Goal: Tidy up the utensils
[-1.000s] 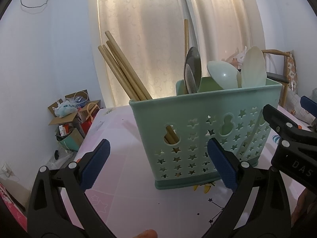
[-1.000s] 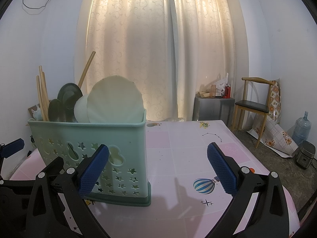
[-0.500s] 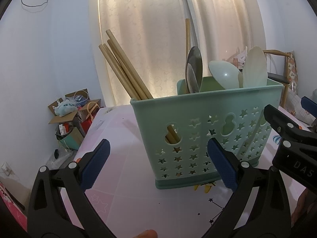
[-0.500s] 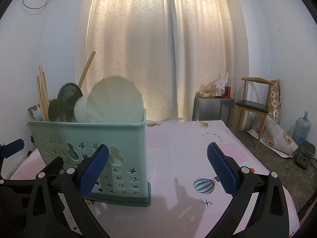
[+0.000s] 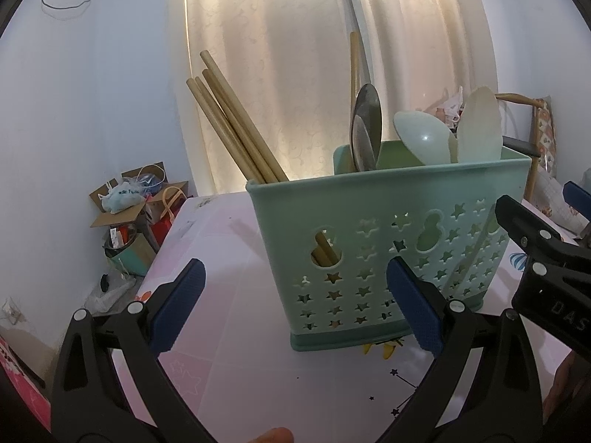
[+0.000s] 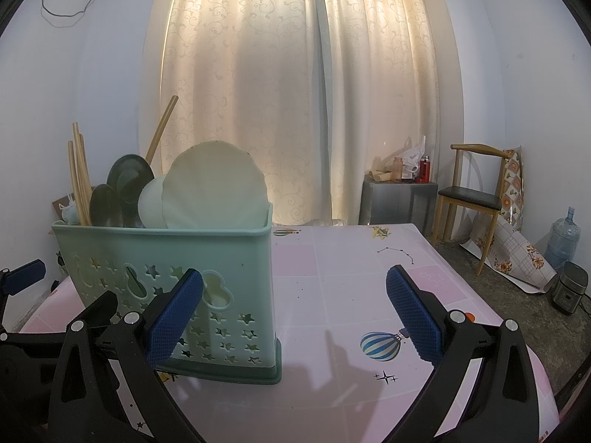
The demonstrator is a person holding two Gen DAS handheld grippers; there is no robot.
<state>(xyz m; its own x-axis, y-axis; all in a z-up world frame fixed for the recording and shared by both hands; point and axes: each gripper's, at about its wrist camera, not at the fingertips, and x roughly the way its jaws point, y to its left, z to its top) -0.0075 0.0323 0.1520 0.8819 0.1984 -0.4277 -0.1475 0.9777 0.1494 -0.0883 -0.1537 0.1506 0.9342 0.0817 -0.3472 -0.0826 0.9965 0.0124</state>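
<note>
Nothing has moved. Caddy (image 5: pixel 391 243) stands on table (image 6: pixel 332 288), ahead of left tongs (image 5: pixel 295 310), beside right tongs (image 6: pixel 295 317); both spread, empty. Holds chopsticks (image 5: pixel 236 129), metal spoons (image 5: pixel 365 125), pale spoons (image 6: pixel 218 184).

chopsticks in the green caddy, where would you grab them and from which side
Grip the chopsticks on the bare upper shafts above the caddy rim, coming from above on its open end, away from the spoons. They lean as a tight bundle there; lower down the wall hides them. Both grippers, left and right, are open.
</note>
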